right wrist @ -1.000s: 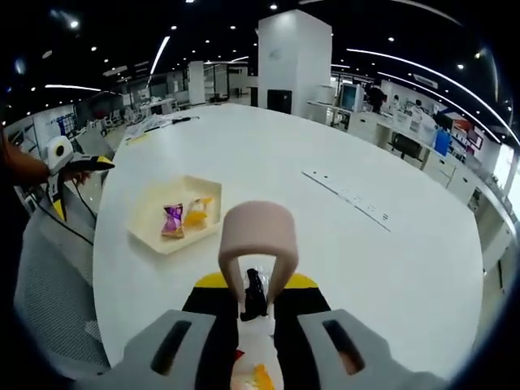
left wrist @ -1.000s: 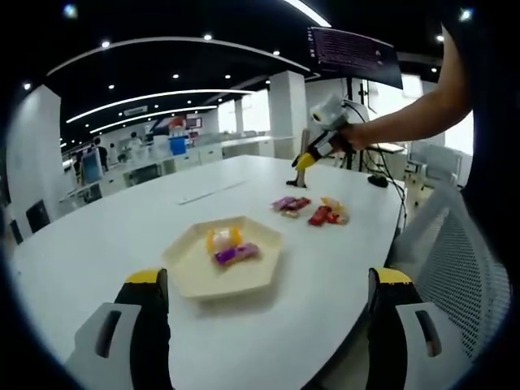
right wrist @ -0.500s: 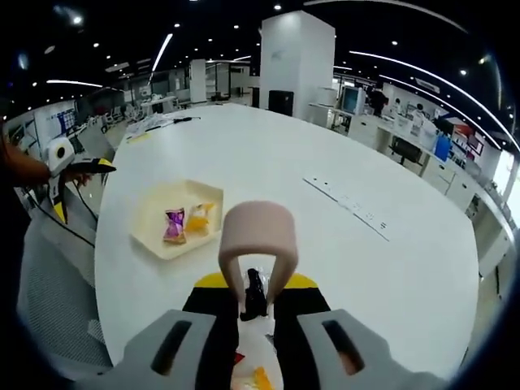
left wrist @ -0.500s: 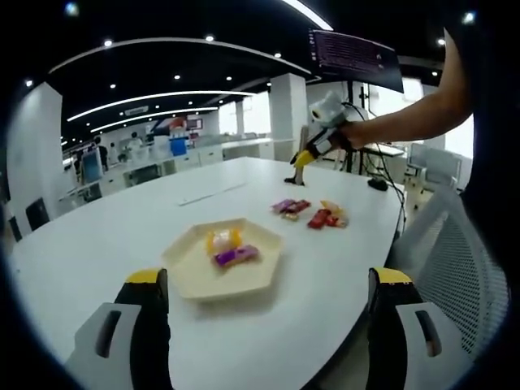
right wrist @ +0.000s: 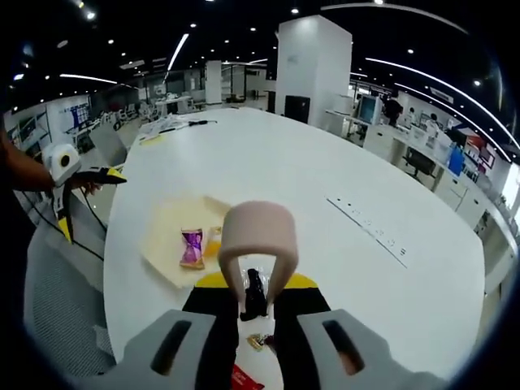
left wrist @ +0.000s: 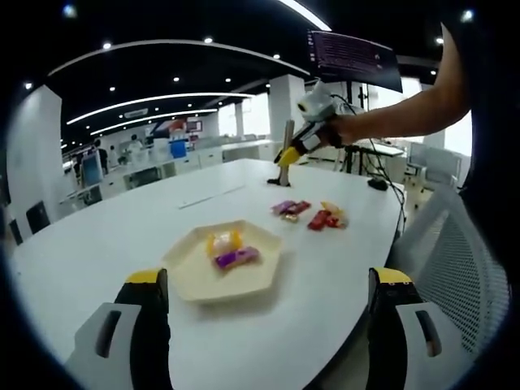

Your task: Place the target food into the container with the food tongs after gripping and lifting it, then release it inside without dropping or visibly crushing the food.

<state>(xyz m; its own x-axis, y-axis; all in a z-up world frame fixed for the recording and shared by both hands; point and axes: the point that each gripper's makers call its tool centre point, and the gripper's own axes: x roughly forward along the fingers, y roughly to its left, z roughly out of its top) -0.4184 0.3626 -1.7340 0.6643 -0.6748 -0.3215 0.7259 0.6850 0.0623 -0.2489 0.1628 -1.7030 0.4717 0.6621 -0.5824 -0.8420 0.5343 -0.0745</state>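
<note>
Left gripper view: its jaws stand spread above the near tabletop [left wrist: 97, 244], with the tray [left wrist: 256, 280] just ahead. Beyond the tray lie loose snack packets [left wrist: 321, 216]; the right gripper [left wrist: 284, 156], jaws pinching pink food tongs [right wrist: 258, 244], hangs above and past them. Tong tips probably point down at the packets, nearer this hand.

right hand-held gripper [left wrist: 286, 154], clamping the food tongs [right wrist: 258, 244], has lifted off the desk [left wrist: 122, 236] and swung toward the tray [left wrist: 223, 258].
</note>
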